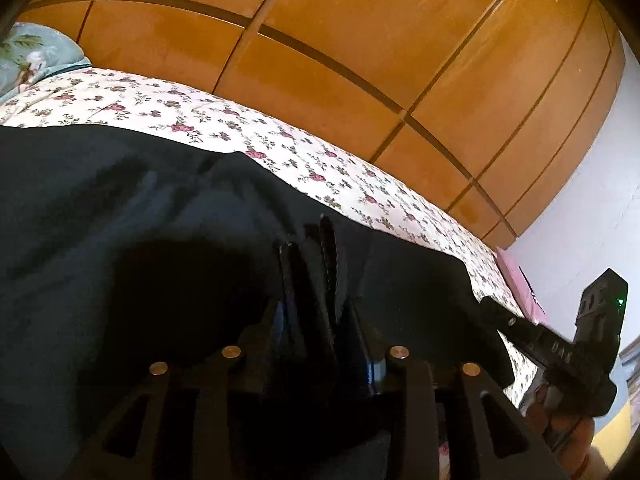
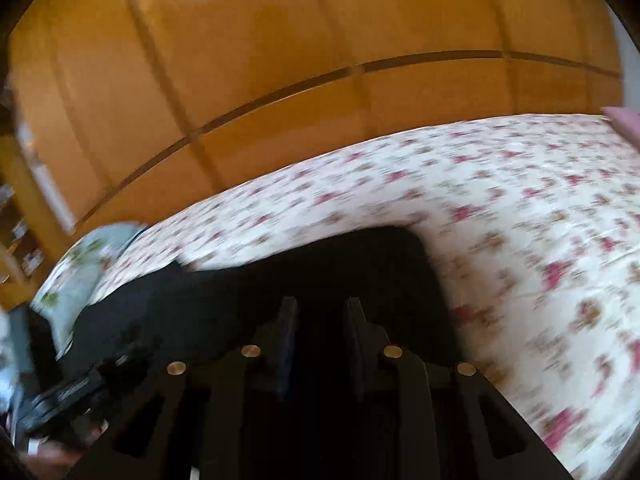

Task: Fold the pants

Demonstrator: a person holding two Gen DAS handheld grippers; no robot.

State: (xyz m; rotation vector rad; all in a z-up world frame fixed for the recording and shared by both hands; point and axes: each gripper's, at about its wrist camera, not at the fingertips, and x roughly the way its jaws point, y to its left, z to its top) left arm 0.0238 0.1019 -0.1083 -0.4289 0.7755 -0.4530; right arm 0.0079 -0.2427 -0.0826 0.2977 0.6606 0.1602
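Both the left hand-held gripper [image 1: 307, 232] and right hand-held gripper [image 2: 320, 300] stand parted over limp black pants [image 1: 120, 200] (grip unclear).

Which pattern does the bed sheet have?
The bed sheet is cream with small pink flowers, sharpest in the left wrist view.

The left wrist camera sits just behind its black fingers [image 1: 326, 248], very close above the dark, creased fabric pants [image 1: 120, 208], looking forward and downward across the floral-sheeted bed [image 1: 240, 128] toward the orange wooden wardrobe [image 1: 320, 40]; the right wrist camera looks the same way from further right, its fingers [image 2: 289, 320] over the pants' end, its picture blurred; both views share bed, pants, wardrobe, and each catches the other gripper at its edge.
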